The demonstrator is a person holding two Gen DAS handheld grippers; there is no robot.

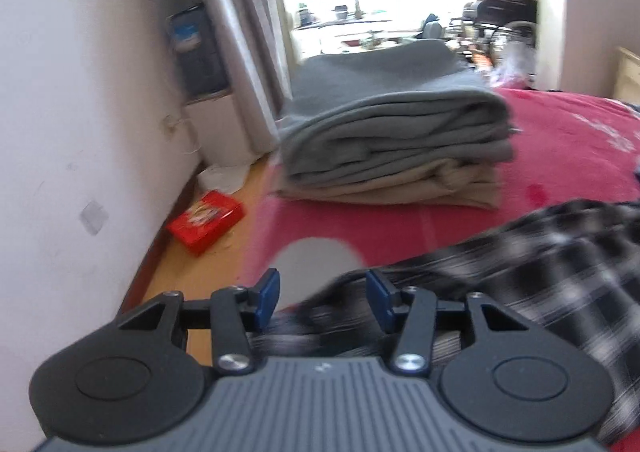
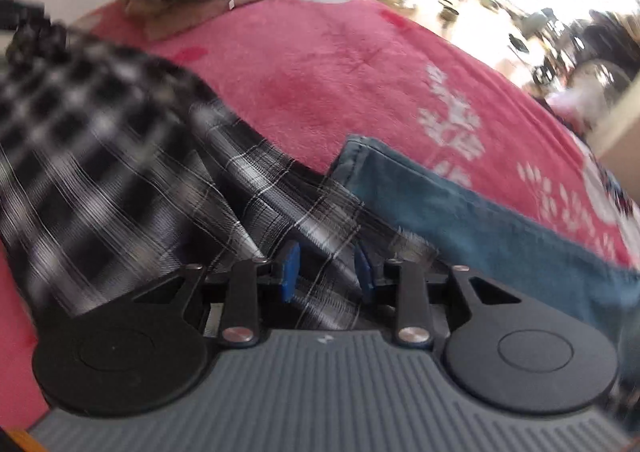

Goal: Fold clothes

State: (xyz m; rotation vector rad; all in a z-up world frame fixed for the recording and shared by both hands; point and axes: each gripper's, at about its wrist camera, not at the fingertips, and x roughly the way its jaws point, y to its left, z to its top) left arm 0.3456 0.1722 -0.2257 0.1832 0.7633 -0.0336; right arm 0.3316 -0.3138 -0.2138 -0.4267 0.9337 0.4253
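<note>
Plaid shirt (image 2: 100,140) spread on the red blanket (image 2: 320,64), between folds.
Both the left gripper (image 1: 323,298) and right gripper (image 2: 327,270) are held spread above it, nothing pinched; an edge must next be gripped. A folded stack (image 1: 392,144) lies beyond, jeans (image 2: 460,208) beside.

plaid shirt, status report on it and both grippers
Left gripper open, empty. Right gripper open over plaid shirt, no grip. Shirt unfolded on red blanket. Jeans alongside.
</note>
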